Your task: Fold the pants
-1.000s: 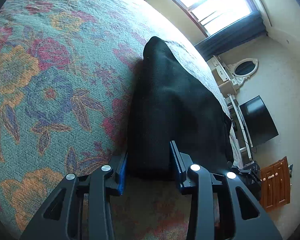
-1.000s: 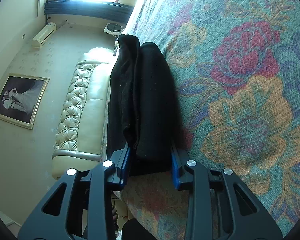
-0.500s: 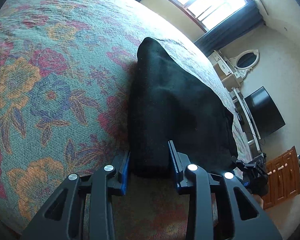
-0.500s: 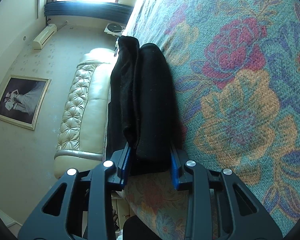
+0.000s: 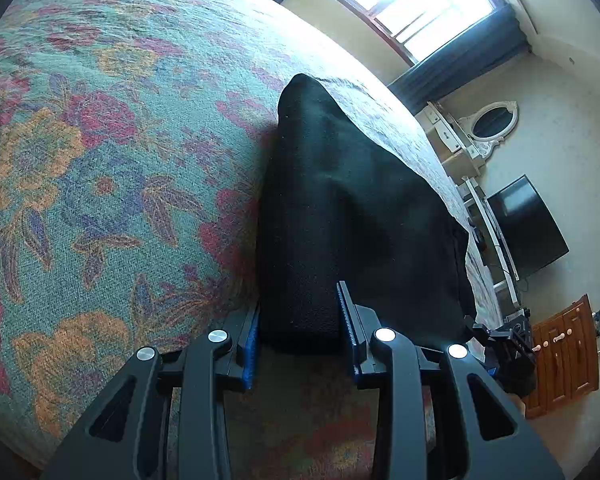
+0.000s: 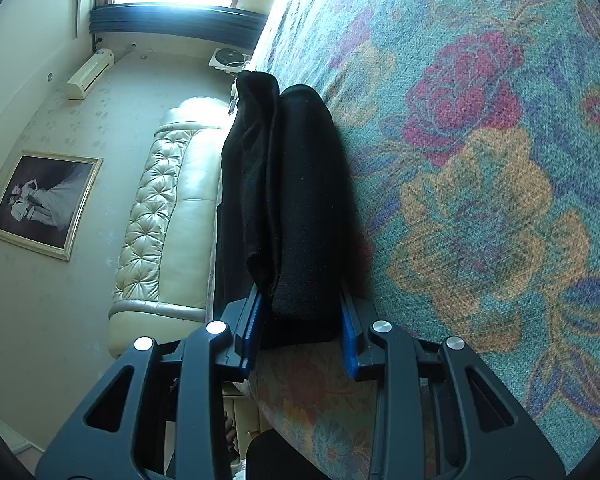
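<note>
The black pants (image 5: 340, 208) are seen lying on the bed (image 5: 100, 168), on its flowered green bedspread, gathered into a thick bundle of several layers rather than spread flat. From the right wrist view the stacking is plain: a rounded folded roll (image 6: 308, 200) rests against the bedspread, and a looser, thinner layer (image 6: 252, 176) is draped beside it, its edge not lined up with the roll. It can be judged that at least one fold has been made and that the task is well under way, though the bundle is not yet tidy.

The near end of the bundle is clamped by both tools. The left gripper (image 5: 298, 334) is held narrow, its blue pads pressed on a thick fold of the cloth, with the jaws drawn in slightly tighter over the last moment while the fabric sits between them. The right gripper (image 6: 300, 326) is likewise closed on the folded end, pads against both sides of the roll.

What is left is judged to be a last fold or a carrying-over of the gripped end, then a squaring of the loose layer and a release. Whether the far end lies neatly cannot be told.

Beyond the bed, a window (image 5: 412, 8), a dark screen (image 5: 528, 228) and a padded headboard (image 6: 168, 216) are seen.
</note>
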### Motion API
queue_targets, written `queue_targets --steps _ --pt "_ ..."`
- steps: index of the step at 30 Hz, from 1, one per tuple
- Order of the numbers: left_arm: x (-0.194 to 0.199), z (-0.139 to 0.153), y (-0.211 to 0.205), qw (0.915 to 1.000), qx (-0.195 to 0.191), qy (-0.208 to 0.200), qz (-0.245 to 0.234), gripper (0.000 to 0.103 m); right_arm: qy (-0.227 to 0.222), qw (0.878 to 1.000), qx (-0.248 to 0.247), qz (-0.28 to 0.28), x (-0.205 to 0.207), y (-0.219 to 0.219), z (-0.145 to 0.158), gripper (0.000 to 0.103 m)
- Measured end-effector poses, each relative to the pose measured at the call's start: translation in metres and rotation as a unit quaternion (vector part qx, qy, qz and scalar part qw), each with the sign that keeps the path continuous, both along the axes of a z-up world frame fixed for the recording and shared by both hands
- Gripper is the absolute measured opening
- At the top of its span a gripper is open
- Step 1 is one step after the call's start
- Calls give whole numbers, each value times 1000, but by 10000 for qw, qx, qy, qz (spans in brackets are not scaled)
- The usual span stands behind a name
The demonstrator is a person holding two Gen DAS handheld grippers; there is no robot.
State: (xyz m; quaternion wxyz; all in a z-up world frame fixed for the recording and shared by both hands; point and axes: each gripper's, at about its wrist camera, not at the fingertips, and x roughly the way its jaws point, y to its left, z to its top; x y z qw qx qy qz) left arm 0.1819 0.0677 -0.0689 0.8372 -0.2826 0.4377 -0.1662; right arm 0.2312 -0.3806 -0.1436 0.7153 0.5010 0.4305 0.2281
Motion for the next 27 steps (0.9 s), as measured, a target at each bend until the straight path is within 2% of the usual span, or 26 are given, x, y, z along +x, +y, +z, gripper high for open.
queue_targets --steps 10,14,16,19,20,22,25,27 --pt "3 0 1 10000 -28 2 -77 34 37 9998 155 90 4 -8 -9 34" --pt "4 -1 11 9994 -315 26 -103 39 -69 9987 376 340 10 -12 -5 53" --pt "4 -1 20 9985 -526 78 -124 39 -204 9988 277 354 13 -18 1 61" --pt "0 6 30 9985 -479 -74 -252 41 -399 9988 206 207 17 -33 8 70" --pt "-3 10 33 9986 -373 -169 -323 43 -400 9987 269 164 20 -37 6 70" --pt "-7 16 42 9985 -164 -403 -330 57 -379 9985 370 125 28 -42 3 71" --pt "7 19 60 9985 -48 -542 -21 64 -395 9986 256 226 52 -40 4 71" --pt "29 16 61 9987 17 -503 -6 69 -400 9988 177 216 73 -38 7 72"
